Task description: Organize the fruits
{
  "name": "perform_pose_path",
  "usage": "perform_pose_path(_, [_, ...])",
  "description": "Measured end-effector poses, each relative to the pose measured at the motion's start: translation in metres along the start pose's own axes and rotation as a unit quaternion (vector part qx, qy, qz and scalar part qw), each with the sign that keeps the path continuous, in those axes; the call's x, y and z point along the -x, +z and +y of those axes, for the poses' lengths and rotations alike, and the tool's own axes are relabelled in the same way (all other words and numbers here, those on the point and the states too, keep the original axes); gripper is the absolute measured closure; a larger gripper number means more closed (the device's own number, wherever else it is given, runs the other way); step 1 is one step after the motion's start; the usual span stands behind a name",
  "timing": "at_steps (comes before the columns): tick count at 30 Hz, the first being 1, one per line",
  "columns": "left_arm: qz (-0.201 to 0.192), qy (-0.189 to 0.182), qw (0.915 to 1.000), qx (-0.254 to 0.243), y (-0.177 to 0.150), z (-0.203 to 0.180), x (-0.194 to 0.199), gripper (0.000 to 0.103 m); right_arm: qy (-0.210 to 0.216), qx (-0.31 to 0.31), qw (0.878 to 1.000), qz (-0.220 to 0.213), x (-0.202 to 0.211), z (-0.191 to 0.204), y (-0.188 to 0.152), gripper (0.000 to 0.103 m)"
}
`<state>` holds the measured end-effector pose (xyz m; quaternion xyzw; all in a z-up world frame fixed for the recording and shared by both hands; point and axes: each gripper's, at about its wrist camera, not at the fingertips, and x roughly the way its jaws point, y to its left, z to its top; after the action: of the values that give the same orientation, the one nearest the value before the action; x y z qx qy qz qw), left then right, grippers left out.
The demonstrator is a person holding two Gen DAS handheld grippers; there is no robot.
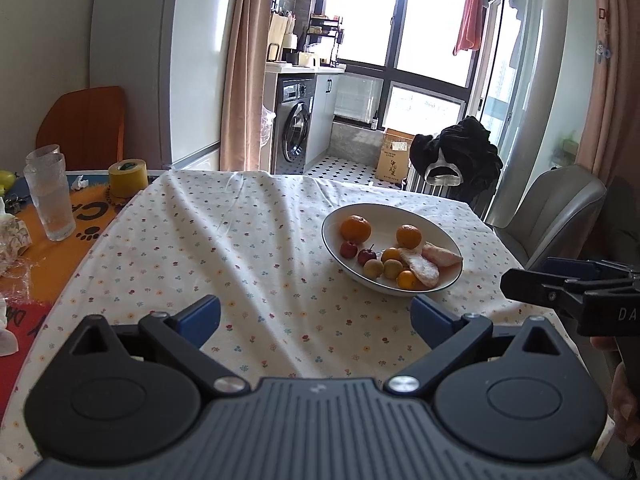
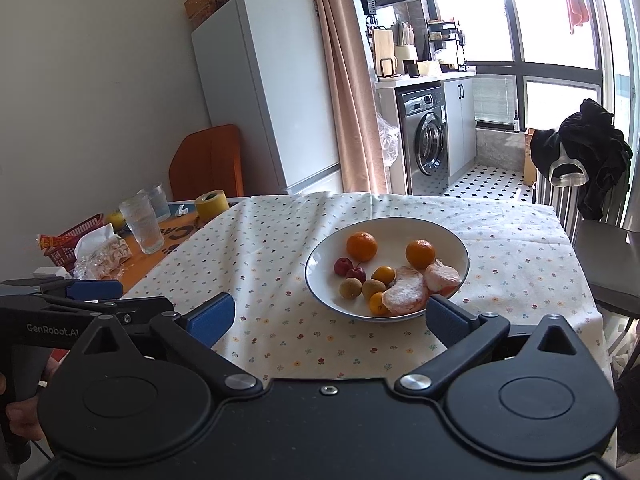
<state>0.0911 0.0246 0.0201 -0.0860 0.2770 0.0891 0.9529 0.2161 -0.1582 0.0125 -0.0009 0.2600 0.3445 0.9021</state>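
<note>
Left tool (image 1: 316, 318) and right tool (image 2: 334, 318), each seen from its own wrist camera. Both stand with their blue-padded fingers wide apart, holding nothing and touching nothing, above the near edge of the surface (image 1: 240, 248), which is covered by a flower-print cloth. In the left wrist view the right tool enters from the right edge of the picture and is cut off there; in the right wrist view the left tool enters low on the left, partly hidden behind the right tool's body.

The white bowl (image 2: 456, 244) rests on the cloth toward the right side of the surface, just beyond the right tool's right finger. It holds two larger oranges (image 2: 361, 245) at its far side, two small red fruits (image 2: 343, 266), small brownish and orange round fruits (image 2: 350, 288) near the middle, and peeled citrus pieces (image 2: 402, 291) at its near right rim; the exact kind of the small fruits is hard to make out.

At the far left of the surface, off the cloth, stand two clear glasses (image 2: 142, 222) and a yellow tape roll (image 2: 211, 204). A red basket (image 2: 70, 240) and crumpled wrappers beside them are partly hidden.
</note>
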Motion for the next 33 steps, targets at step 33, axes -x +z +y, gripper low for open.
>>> perform_pose_path(33, [-0.022,0.006,0.9997,-0.009,-0.025,0.015,0.085,0.0,0.028,0.009,1.0,-0.009,0.077,0.035,-0.015,0.0])
